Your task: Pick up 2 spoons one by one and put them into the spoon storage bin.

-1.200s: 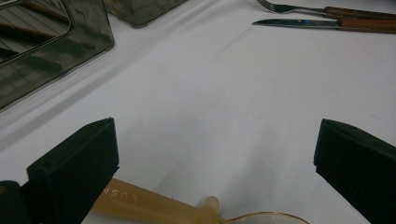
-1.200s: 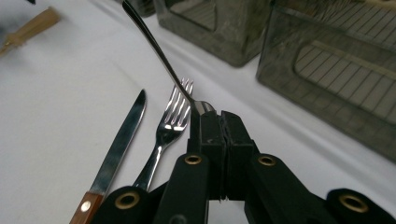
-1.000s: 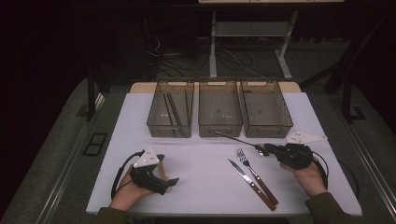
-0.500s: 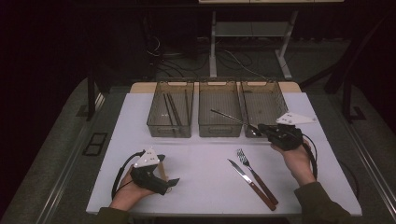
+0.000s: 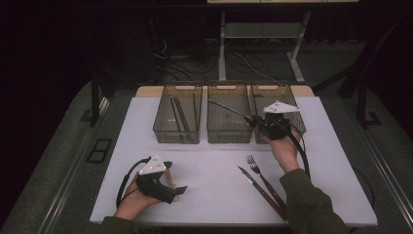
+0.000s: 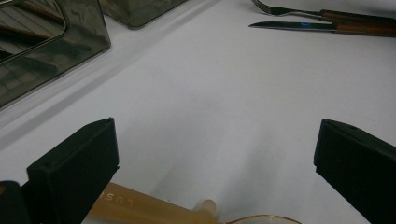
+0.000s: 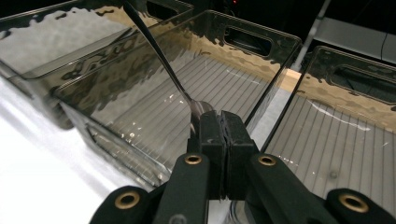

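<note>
Jaws of my right gripper (image 5: 254,121) are clenched on a spoon (image 5: 228,110) by its bowl end; I see its handle slanting out over the middle bin (image 5: 229,137). Left gripper (image 5: 176,191) rests on the white table (image 5: 219,165), jaws released, apart. Fork (image 5: 263,179) and knife (image 5: 260,191) lie side by side near me.

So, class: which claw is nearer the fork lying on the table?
Right. The right claw holds a spoon at the bins, behind the fork; the left claw rests far across the table.
</note>
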Demonstrator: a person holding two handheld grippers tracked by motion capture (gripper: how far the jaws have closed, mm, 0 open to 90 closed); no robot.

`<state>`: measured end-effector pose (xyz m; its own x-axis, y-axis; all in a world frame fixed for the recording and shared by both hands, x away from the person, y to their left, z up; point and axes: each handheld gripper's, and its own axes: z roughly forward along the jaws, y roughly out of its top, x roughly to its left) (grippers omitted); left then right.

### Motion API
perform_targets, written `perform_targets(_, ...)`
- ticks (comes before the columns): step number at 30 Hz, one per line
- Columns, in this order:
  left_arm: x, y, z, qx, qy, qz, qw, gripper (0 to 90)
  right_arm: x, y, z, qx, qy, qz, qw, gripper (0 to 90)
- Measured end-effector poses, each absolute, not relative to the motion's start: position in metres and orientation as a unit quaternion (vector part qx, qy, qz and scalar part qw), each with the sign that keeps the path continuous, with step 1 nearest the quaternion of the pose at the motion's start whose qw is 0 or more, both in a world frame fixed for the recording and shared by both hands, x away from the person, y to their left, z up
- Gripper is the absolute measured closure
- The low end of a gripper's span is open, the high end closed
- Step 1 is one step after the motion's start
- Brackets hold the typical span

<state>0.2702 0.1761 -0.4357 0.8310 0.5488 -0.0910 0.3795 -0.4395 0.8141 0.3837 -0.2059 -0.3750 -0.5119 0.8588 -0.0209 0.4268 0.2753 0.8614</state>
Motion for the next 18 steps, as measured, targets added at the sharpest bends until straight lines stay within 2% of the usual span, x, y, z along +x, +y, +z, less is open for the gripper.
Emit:
perform_targets(9,0.27,0.176,-0.436,0.844,0.274,0.091,0.452,0.0,0.396,-0.196,-0.39,0.444,0.759,0.409,0.243,87.4)
perform_targets(11,0.27,0.176,-0.436,0.844,0.274,0.091,0.453,0.0,0.396,-0.193,-0.392,0.441,0.76,0.409,0.247,74.8)
perform_targets(18,0.27,0.176,-0.436,0.843,0.274,0.091,0.453,0.0,0.395,-0.194,-0.388,0.43,0.764,0.42,0.234,61.9)
